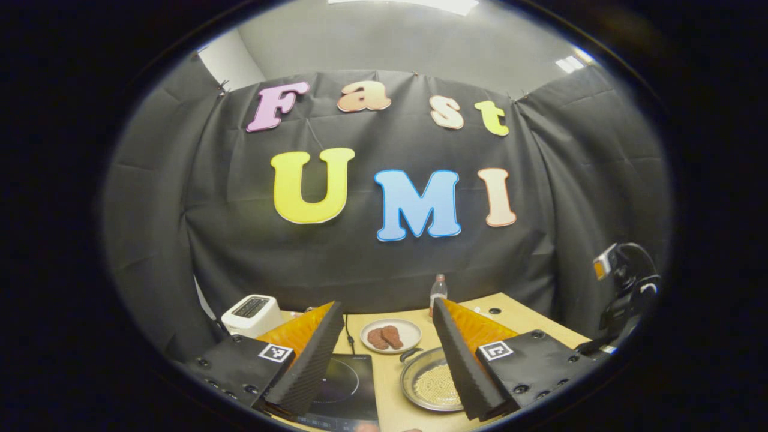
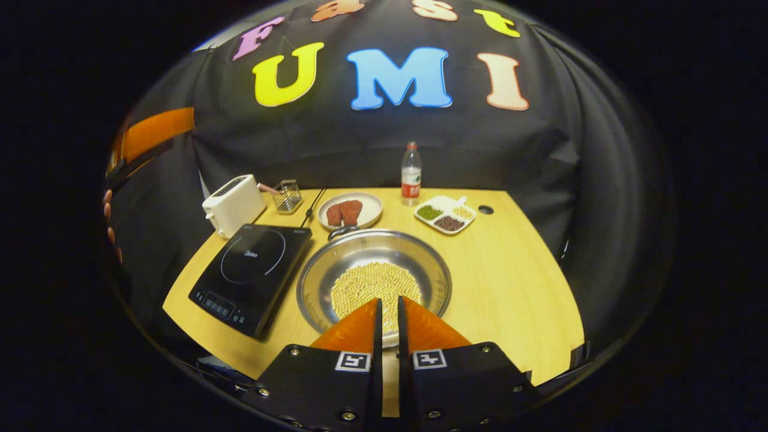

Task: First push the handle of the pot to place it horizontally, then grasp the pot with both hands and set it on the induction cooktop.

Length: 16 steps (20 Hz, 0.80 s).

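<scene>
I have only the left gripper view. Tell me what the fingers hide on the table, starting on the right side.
Observer: A divided tray with green, dark and pale fillings lies right of the plate, near the bottle.
Operator: Now the toaster side.
Observer: A small wire basket stands between the toaster and the plate.
Operator: Report the right gripper.
Observer: The right gripper hangs over the near rim of the pot, fingers almost together, holding nothing.
</scene>
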Tool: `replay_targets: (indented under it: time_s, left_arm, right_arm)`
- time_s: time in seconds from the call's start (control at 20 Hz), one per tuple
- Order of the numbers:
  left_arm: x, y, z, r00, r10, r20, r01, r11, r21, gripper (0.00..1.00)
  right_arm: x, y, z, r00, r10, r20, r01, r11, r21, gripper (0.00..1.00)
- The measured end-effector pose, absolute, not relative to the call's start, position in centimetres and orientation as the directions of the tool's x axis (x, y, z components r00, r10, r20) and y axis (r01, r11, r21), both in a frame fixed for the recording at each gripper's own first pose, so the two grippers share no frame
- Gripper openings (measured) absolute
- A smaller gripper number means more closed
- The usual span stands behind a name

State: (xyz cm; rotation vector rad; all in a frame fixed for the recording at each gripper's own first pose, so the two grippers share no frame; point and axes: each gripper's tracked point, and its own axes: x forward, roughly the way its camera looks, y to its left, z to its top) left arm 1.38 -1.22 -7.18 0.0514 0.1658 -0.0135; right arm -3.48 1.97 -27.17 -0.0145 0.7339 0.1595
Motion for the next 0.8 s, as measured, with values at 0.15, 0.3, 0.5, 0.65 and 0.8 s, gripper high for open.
replay_targets:
  time_s: [0.15,0.3,0.5,0.65,0.8]
  left_arm:
    - [1.5,-1.3,-8.0,0.983,-0.004,-0.186,0.014,0.999,0.052,0.97]
    - [1.9,-1.3,-8.2,0.981,-0.001,-0.192,0.012,0.998,0.054,0.97]
    - [2.4,-1.0,-9.0,0.978,0.01,-0.209,0.0,0.999,0.047,0.95]
    - [2.5,-0.8,-9.4,0.975,0.019,-0.221,-0.009,0.999,0.049,0.97]
    - [2.9,-0.3,-9.8,0.972,0.03,-0.232,-0.019,0.998,0.051,0.99]
  right_arm:
    - [-5.5,2.1,-30.6,0.642,0.169,-0.748,-0.158,0.984,0.086,0.06]
    - [-6.8,2.4,-32.8,0.559,0.188,-0.808,-0.169,0.979,0.111,0.05]
    - [-7.8,3.2,-35.5,0.452,0.214,-0.866,-0.18,0.973,0.146,0.06]
    - [-8.0,3.6,-36.8,0.403,0.225,-0.887,-0.175,0.97,0.167,0.05]
    - [-7.7,3.7,-38.3,0.366,0.217,-0.905,-0.155,0.973,0.171,0.05]
